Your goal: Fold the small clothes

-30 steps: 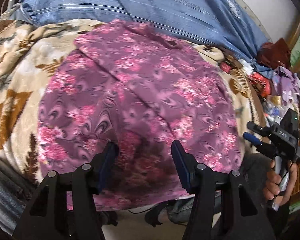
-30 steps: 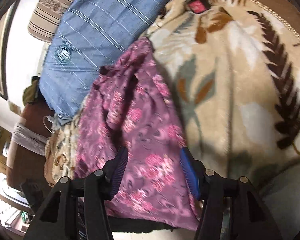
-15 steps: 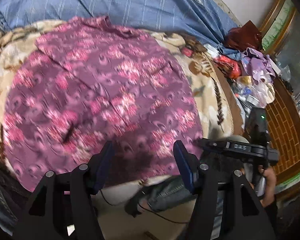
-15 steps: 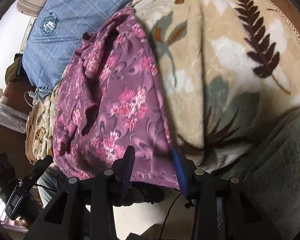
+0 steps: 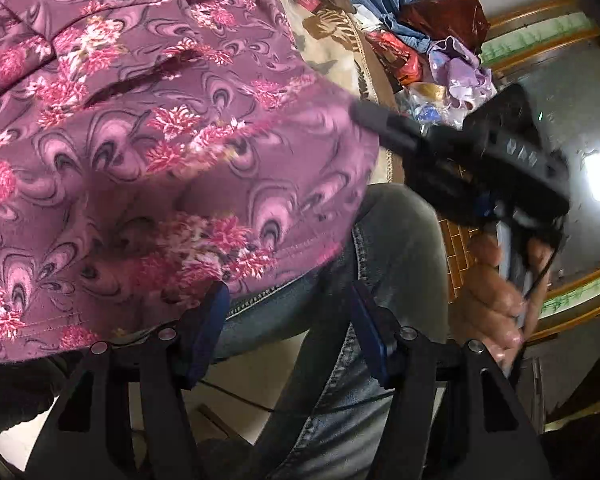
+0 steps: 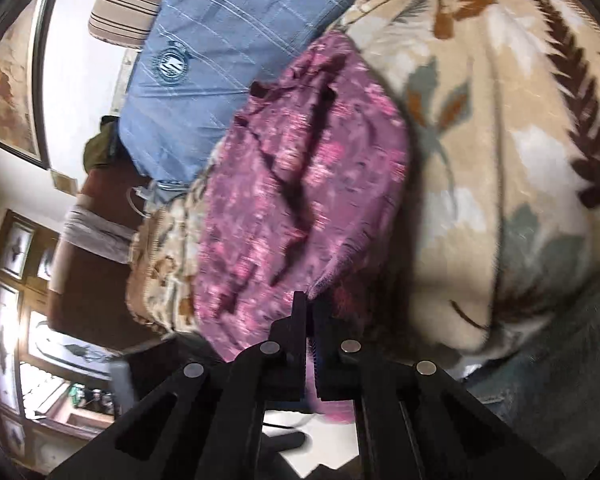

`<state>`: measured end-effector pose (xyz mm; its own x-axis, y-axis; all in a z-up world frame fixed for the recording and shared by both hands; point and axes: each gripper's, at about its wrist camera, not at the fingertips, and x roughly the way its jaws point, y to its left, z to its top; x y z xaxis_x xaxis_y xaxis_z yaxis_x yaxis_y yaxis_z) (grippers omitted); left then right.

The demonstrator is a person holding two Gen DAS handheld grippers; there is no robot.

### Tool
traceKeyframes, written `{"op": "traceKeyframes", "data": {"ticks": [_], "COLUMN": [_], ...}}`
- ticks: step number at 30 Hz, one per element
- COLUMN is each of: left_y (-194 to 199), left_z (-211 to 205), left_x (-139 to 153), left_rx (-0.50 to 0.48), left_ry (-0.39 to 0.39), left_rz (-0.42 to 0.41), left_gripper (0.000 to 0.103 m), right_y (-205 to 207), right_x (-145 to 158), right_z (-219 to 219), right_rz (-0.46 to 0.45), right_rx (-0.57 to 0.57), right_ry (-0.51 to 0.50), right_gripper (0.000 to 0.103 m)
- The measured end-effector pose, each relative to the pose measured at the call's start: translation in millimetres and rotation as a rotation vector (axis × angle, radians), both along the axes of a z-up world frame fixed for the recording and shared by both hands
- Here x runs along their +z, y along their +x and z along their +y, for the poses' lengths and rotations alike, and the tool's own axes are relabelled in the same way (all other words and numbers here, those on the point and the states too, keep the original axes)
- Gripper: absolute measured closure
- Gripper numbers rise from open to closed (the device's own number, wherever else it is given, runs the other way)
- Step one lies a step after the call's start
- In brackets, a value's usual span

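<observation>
Purple floral garment (image 6: pixel 300 200) spread on a leaf-patterned beige blanket (image 6: pixel 500 160), its near edge hanging off the bed.

The right gripper (image 6: pixel 310 312), jaws just closed, is clenched on the garment's near corner; the left gripper (image 5: pixel 288 312) hangs released over a jeans-clad leg (image 5: pixel 388 248), just below the hem. A blue plaid cloth (image 6: pixel 220 40) lies beyond, a framed picture (image 6: pixel 8 80) on the white wall, clutter (image 5: pixel 452 64) heaped beside the bed.
</observation>
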<state>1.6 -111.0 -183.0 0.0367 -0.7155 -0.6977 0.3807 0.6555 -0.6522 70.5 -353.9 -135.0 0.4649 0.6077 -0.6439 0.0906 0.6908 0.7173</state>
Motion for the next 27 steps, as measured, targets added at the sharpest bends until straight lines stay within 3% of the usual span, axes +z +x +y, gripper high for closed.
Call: {"op": "traceKeyframes", "data": {"ticks": [7, 14, 15, 17, 18, 20, 24, 27], "left_y": [-26, -15, -12, -3, 0, 12, 33, 47], "left_z": [-35, -69, -70, -65, -58, -34, 15, 35], "left_x": [34, 6, 1, -4, -1, 9, 9, 1], "left_rx": [-0.058, -0.143, -0.143, -0.114, -0.094, -0.048, 0.060, 0.133], "left_ry": [0.308, 0.449, 0.494, 0.544, 0.516, 0.392, 0.217, 0.159], "left_rz": [-0.427, -0.595, -0.614, -0.604, -0.586, -0.484, -0.297, -0.207], "left_gripper": [0.038, 0.038, 0.054, 0.088, 0.094, 0.097, 0.097, 0.097], "right_y": [17, 50, 54, 64, 67, 69, 61, 61], "right_x": [5, -10, -12, -18, -21, -25, -23, -19], "right_z": [18, 18, 21, 23, 22, 17, 8, 14], "right_rz": [0.005, 0.048, 0.048, 0.049, 0.043, 0.018, -0.027, -0.057], "right_rx": [0.057, 0.077, 0.086, 0.100, 0.098, 0.096, 0.079, 0.101], "right_ry": [0.002, 0.106, 0.103, 0.097, 0.111, 0.146, 0.196, 0.192], "right_gripper": [0.101, 0.101, 0.101, 0.098, 0.095, 0.093, 0.058, 0.058]}}
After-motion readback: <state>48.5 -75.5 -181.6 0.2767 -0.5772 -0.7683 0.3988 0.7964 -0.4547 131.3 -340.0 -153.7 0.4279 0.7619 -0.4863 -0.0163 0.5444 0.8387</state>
